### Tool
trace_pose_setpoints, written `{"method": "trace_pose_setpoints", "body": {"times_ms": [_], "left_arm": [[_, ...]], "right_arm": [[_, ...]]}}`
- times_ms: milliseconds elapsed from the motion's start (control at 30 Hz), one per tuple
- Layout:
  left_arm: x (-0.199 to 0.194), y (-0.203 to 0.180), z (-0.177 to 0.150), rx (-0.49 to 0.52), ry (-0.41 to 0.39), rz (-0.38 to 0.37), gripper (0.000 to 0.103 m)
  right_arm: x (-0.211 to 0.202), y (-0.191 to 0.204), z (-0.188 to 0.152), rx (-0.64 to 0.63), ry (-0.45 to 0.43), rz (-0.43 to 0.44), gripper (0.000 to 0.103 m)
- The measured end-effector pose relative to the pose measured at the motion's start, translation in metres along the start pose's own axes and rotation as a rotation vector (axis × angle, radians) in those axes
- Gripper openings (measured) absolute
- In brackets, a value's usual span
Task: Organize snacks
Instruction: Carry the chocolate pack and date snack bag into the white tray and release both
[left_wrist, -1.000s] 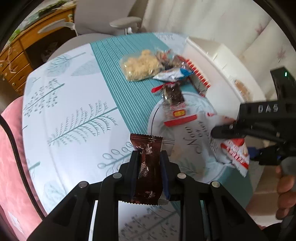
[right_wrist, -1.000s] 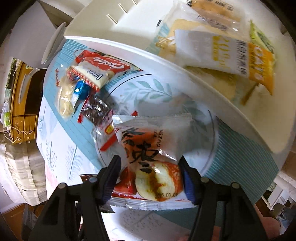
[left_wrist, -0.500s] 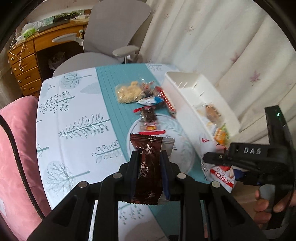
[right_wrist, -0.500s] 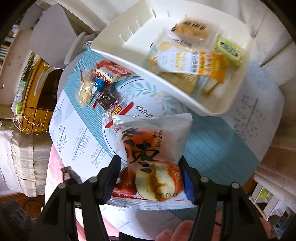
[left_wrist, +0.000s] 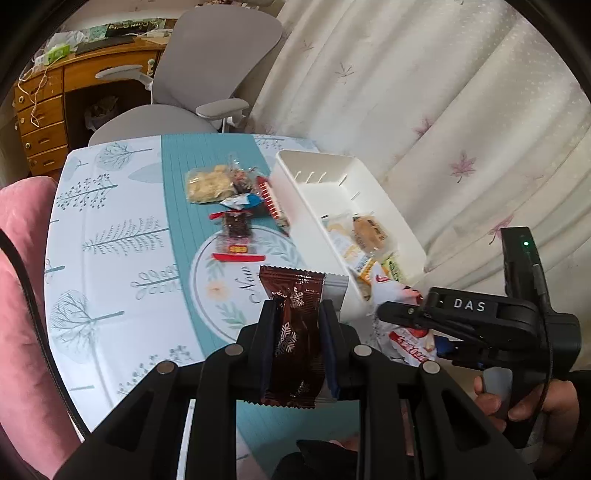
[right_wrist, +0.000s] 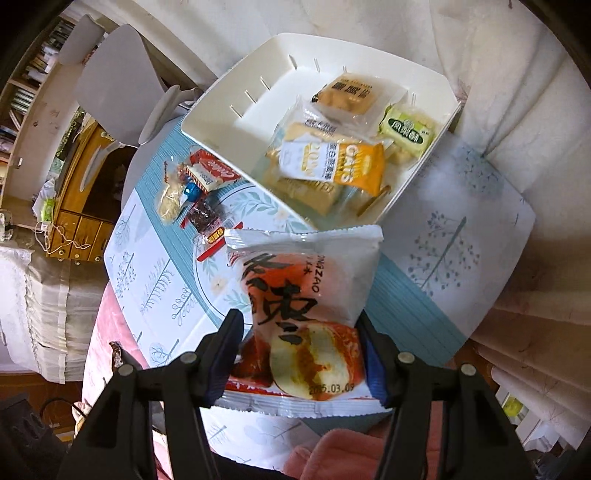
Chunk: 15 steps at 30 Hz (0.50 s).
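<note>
My left gripper (left_wrist: 297, 314) is shut on a brown wrapped bar with snowflakes (left_wrist: 295, 332), held high above the table. My right gripper (right_wrist: 299, 321) is shut on a white and orange bun packet (right_wrist: 306, 291), also lifted clear; it shows from the side in the left wrist view (left_wrist: 406, 321). A white bin (right_wrist: 221, 107) on the table's far side holds several packets, among them an orange oats pack (right_wrist: 332, 166) and a green one (right_wrist: 406, 131). Loose snacks (left_wrist: 236, 199) lie in a cluster beside the bin (left_wrist: 332, 177).
The round table has a white tree-print cloth with a teal runner (left_wrist: 184, 221). A grey office chair (left_wrist: 207, 74) and a wooden desk (left_wrist: 44, 110) stand beyond it, curtains (left_wrist: 443, 110) behind the bin. A pink cushion (left_wrist: 22, 295) lies at the near left.
Both grippers have risen away from the table with their snacks, so table and bin look smaller. The right gripper now hangs by the bin's near end.
</note>
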<state>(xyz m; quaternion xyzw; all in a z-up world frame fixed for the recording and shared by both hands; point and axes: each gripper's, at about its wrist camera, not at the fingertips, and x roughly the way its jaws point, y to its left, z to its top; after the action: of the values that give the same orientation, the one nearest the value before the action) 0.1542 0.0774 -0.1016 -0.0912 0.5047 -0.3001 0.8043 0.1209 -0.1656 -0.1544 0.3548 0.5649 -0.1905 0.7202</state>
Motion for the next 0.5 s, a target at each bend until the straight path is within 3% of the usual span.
{"method": "trace_pose_setpoints", "body": {"times_ms": [500], "left_arm": [[0.028, -0.083, 0.011, -0.137, -0.113, 0.048, 0.022]], "right_arm": [[-0.031, -0.037, 0.069, -0.178, 0.069, 0.102, 0.06]]}}
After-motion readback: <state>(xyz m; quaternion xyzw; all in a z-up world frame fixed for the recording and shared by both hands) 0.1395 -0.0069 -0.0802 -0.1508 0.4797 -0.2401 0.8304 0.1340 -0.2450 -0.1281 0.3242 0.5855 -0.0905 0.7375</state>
